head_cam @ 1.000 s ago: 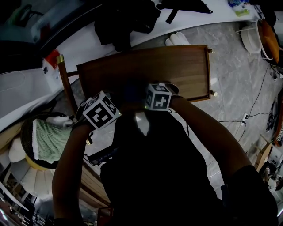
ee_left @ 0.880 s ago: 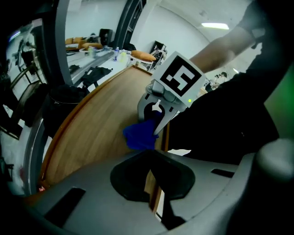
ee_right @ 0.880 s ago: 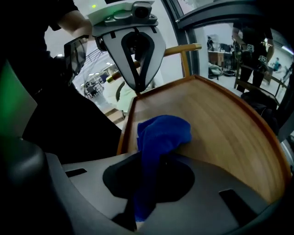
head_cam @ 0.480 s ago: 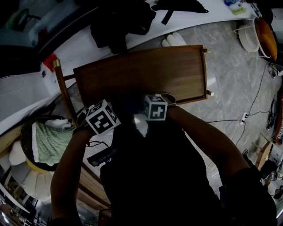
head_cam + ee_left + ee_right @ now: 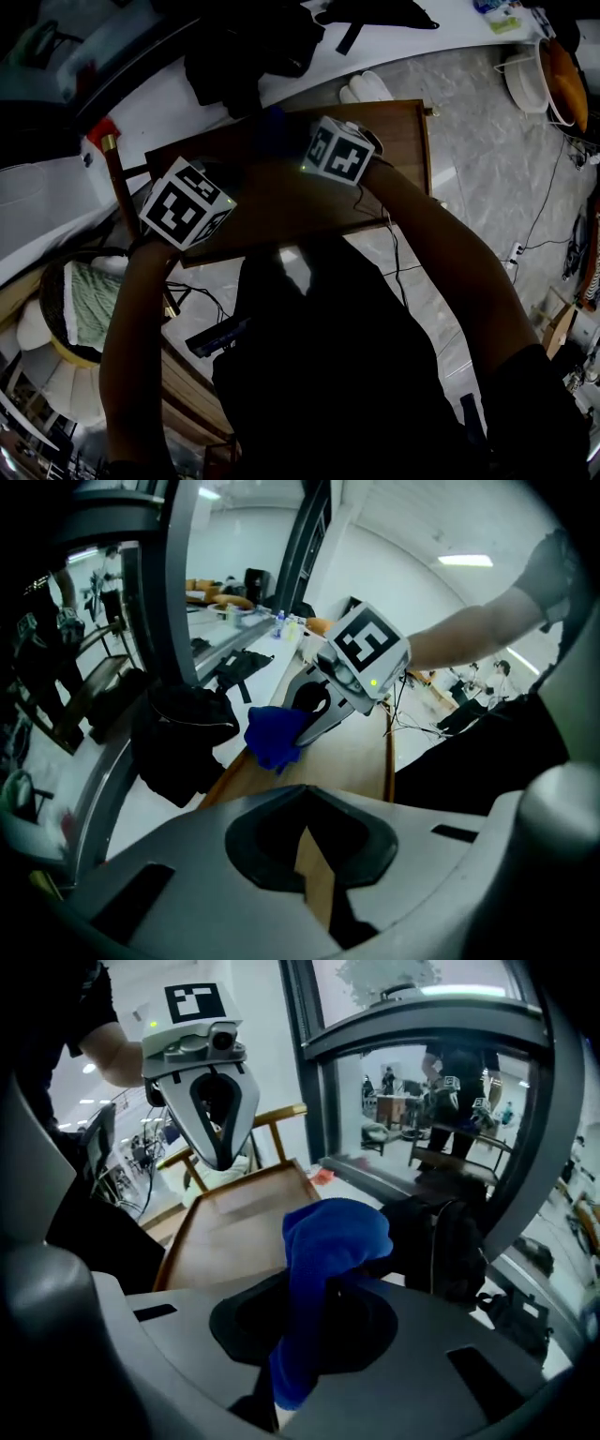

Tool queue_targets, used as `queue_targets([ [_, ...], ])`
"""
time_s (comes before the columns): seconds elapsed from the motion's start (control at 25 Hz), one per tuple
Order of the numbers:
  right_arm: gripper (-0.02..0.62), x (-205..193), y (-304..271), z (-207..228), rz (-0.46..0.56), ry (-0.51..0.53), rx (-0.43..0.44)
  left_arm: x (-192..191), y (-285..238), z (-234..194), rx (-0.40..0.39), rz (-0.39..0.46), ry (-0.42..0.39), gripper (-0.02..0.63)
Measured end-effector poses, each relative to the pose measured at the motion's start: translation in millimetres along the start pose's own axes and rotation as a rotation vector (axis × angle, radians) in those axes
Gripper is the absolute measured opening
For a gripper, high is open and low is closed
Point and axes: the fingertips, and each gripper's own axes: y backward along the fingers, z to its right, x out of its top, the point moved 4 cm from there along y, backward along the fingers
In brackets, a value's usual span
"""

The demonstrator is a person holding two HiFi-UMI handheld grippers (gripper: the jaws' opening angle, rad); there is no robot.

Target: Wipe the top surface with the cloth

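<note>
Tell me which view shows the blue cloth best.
The right gripper view: the cloth fills its centre, pinched between the jaws. The left gripper view shows it smaller, over the wooden top. The head view gives only a blue smudge.

Wooden top [image 5: 281, 202]: brown, rectangular, with a low raised rim along its sides and a small knob at the far right corner; most of the wood is bare
On the top: a blue cloth [image 5: 273, 122], bunched at the far rim
Floor [image 5: 487, 150]: grey and marbled, spreading to the right of the top
On the floor: a pair of white slippers [image 5: 371, 86] just beyond the top's far side; thin black cables [image 5: 541, 217] trailing at the right; a white basin [image 5: 530, 84] far right
White ledge [image 5: 159, 103]: runs behind the top's far side
On the ledge: a black bag [image 5: 253, 47], slumped near the cloth
</note>
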Motion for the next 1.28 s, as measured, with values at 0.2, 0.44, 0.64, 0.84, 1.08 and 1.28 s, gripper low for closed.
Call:
queue_targets([
  [0.2,0.063,-9.4,-8.6,35.8,-0.069,0.005,-0.035,18.2,-6.0,-23.1,0.046,-0.018,-0.009,0.009],
  [0.44,0.063,-13.0,-14.0,40.4,-0.077,-0.013,-0.035,22.9,-21.4,-15.8,0.023,-0.04,-0.018,0.009],
  [0.64,0.063,-17.3,-16.9,26.1,-0.107,0.015,0.017,15.0,-30.5,-3.0,-0.008,-0.058,-0.01,0.009],
  [0.84,0.063,-31.2,-21.4,-19.2,-0.128,0.079,0.093,-2.9,-37.0,12.9,-0.046,-0.079,-0.007,0.009],
  [1.08,0.063,-52.5,-20.5,-84.4,-0.138,0.097,0.178,-19.9,-41.0,37.6,-0.09,-0.077,0.005,0.009],
  [1.28,0.063,-66.9,-18.1,-125.5,-0.147,0.089,0.247,-32.1,-52.1,64.7,-0.149,-0.106,0.002,0.009],
])
